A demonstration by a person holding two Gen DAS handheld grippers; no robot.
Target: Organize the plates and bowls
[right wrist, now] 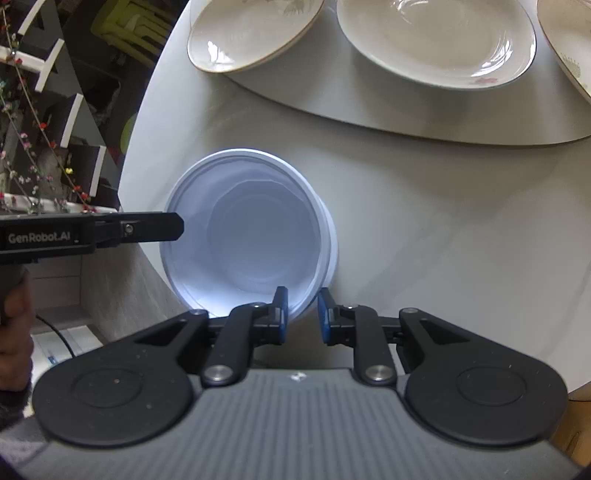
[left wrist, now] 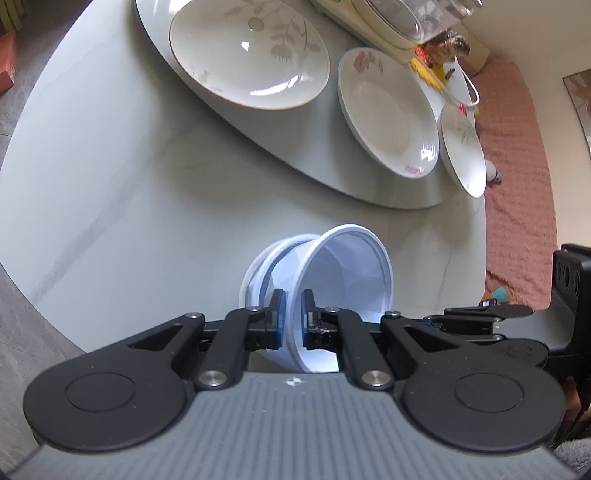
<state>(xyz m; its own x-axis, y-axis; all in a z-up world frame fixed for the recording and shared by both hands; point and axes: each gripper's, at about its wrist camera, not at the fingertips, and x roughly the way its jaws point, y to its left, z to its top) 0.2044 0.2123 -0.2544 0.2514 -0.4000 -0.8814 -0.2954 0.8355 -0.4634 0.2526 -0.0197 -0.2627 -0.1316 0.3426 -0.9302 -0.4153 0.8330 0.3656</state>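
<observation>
Two white plastic bowls sit nested near the table's front edge; the upper bowl (left wrist: pixel 351 273) (right wrist: pixel 258 236) is tilted inside the lower bowl (left wrist: pixel 255 273) (right wrist: pixel 330 243). My left gripper (left wrist: pixel 293 317) is shut on the upper bowl's wall, and in the right wrist view one of its fingers (right wrist: pixel 162 229) meets the rim from the left. My right gripper (right wrist: pixel 301 314) grips the near rim with a narrow gap between its pads; the left wrist view shows it at the right edge (left wrist: pixel 480 317). On the turntable (left wrist: pixel 295 155) lie a large leaf-patterned plate (left wrist: pixel 251 51) (right wrist: pixel 251 33), a pink-flowered plate (left wrist: pixel 388 110) (right wrist: pixel 436 40) and a small plate (left wrist: pixel 461 147) (right wrist: pixel 569 44).
The round pale table (left wrist: pixel 110 184) (right wrist: pixel 443 221) ends close in front of the bowls. Appliances and packets (left wrist: pixel 406 26) crowd the far side. A pink blanket (left wrist: pixel 517 166) lies beyond the right edge. Shelves with flowering twigs (right wrist: pixel 55 110) stand left. A person's hand (right wrist: pixel 14 314) holds the left gripper.
</observation>
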